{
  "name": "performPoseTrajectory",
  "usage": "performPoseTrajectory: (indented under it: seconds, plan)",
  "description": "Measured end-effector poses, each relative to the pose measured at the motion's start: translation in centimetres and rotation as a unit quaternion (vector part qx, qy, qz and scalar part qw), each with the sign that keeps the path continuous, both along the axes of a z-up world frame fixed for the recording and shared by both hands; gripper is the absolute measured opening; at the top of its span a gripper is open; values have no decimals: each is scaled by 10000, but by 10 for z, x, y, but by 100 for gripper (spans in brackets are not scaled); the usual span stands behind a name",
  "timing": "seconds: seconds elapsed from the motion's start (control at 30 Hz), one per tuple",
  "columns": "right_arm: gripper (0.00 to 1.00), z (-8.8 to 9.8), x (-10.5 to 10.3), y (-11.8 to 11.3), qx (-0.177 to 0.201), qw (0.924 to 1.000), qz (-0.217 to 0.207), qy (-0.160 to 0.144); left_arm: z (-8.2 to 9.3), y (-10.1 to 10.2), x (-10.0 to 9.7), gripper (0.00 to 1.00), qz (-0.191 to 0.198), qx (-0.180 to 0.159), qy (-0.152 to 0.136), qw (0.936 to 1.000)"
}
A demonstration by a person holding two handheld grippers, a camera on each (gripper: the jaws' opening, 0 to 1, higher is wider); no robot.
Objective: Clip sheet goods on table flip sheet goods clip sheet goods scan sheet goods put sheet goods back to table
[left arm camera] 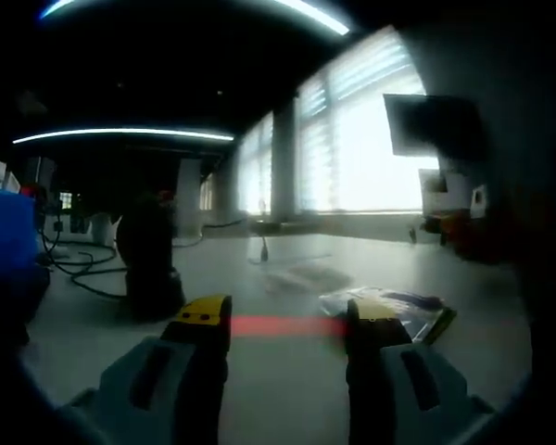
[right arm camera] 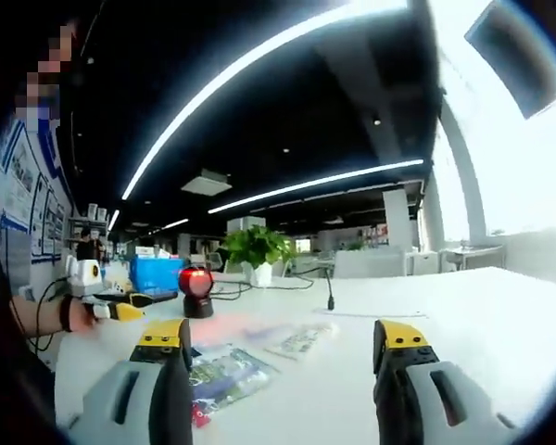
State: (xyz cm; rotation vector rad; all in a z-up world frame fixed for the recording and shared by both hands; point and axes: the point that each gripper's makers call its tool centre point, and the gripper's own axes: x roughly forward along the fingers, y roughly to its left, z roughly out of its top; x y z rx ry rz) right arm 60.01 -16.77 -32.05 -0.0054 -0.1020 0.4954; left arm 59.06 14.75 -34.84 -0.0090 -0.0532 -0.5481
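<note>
My left gripper (left arm camera: 287,320) is open, its yellow-tipped jaws low over the white table (left arm camera: 287,389). A red scan line glows on the table between them. A colourful sheet packet (left arm camera: 403,311) lies just beyond the right jaw, and a pale clear packet (left arm camera: 306,276) lies farther off. My right gripper (right arm camera: 283,338) is open too, with nothing between its jaws. A colourful packet (right arm camera: 227,371) lies by its left jaw, and a paler packet (right arm camera: 296,338) lies ahead. The scanner (right arm camera: 195,289), (left arm camera: 148,264) stands upright, glowing red. A hand holds the left gripper (right arm camera: 116,311) at the far left.
A blue box (right arm camera: 157,273) and a potted plant (right arm camera: 255,250) stand behind the scanner. Black cables (left arm camera: 83,269) trail across the table beside it. A thin upright post (right arm camera: 329,287) stands mid-table. Bright windows (left arm camera: 371,139) line the far side.
</note>
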Motion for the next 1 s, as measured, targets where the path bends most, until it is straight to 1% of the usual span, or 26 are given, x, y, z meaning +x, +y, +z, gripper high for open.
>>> performPoseTrajectory:
  seconds: [0.03,0.07,0.2,0.27,0.3,0.33,0.37,0.4,0.43,0.47,0.53,0.6,0.63,0.7,0.77,0.9,1.0]
  plan:
    - [71,-4,0,-1,-82,10000,-30,31,0,0,0,43,-5,8,3,10000]
    - [72,-8,1,-1,-58,9999,-10,92,0,0,0,43,-7,7,6,10000]
    - [72,-13,2,-1,-2,9999,-8,163,0,0,0,43,2,-11,5,10000]
    - [73,-16,3,-1,-11,9999,-44,164,1,1,-1,43,-4,-55,9,10000]
    - [74,-16,1,-1,-10,9999,-40,112,3,2,-2,43,-31,-116,7,9999]
    - [76,-14,-2,2,171,9998,29,56,3,3,-3,44,-40,-133,11,9999]
    - [78,-15,-4,2,260,9996,67,62,2,2,-4,45,-87,-138,32,9999]
    - [79,-17,-5,2,294,9995,71,71,2,1,-5,45,-118,-190,72,9997]
    - [78,-19,-5,1,322,9994,43,92,2,1,-6,45,-125,-185,70,9997]
    - [75,-20,-5,-1,338,9994,1,87,3,0,-7,45,-132,-184,60,9997]
    - [70,-21,-4,-6,235,9996,-142,77,3,-1,-10,45,-130,-126,14,9998]
    - [69,-21,-3,-7,276,9995,-170,60,3,-2,-10,45,-140,-92,-19,9999]
    - [69,-24,-3,-7,194,9996,-201,71,3,-2,-10,45,-142,-80,-27,9999]
    - [62,-29,-3,-6,-116,9995,-293,55,3,-2,-8,45,-137,-82,-27,9999]
    - [56,-30,-5,-2,-139,9995,-258,72,4,0,-8,45,-115,-140,-38,9998]
    - [56,-32,-4,-3,-181,9995,-227,112,6,3,-6,45,-66,-206,-39,9998]
    - [57,-31,-3,-3,-194,9996,-213,83,6,3,-6,45,-50,-226,-30,9997]
